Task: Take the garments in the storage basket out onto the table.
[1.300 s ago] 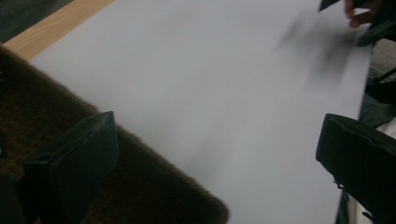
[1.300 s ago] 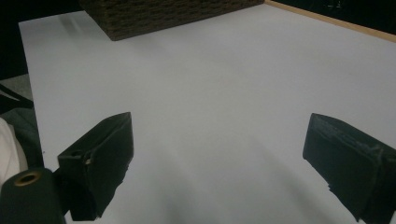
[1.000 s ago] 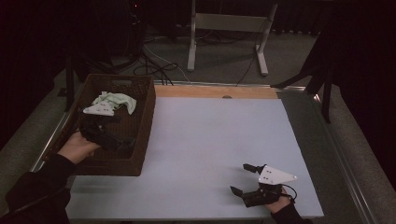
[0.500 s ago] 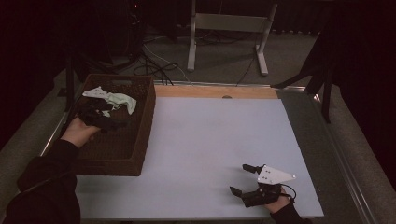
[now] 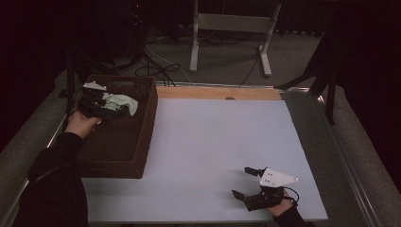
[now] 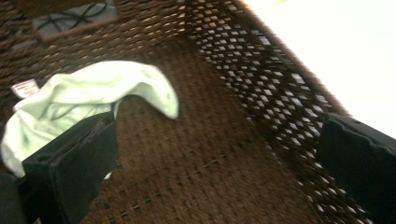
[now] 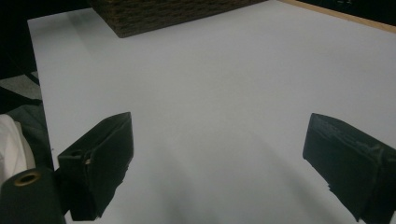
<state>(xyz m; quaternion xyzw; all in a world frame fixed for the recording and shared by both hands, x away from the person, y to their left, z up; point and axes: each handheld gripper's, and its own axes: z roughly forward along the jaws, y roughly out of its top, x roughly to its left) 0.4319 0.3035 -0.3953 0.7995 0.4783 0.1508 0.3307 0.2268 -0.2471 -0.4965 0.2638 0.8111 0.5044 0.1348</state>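
A brown wicker basket (image 5: 137,142) stands at the table's left edge. A pale green cloth (image 5: 120,101) lies in its far end, with a small white tag beside it. My left gripper (image 5: 101,111) is inside the basket, open, its jaws wide apart just short of the cloth (image 6: 88,93); one jaw overlaps the cloth's near edge. My right gripper (image 5: 246,182) rests on the white table near the front right, open with nothing between its jaws. The right gripper view looks across bare table toward the basket (image 7: 163,14).
The white tabletop (image 5: 217,137) has a wooden strip (image 5: 217,92) along its far edge. Beyond it stand a metal stand's legs (image 5: 227,42) and cables on the floor. Metal rails run along both sides of the table.
My left hand has moved its gripper toward the far end of the basket, and the cloth has shifted that way with it. The right gripper has stayed put.
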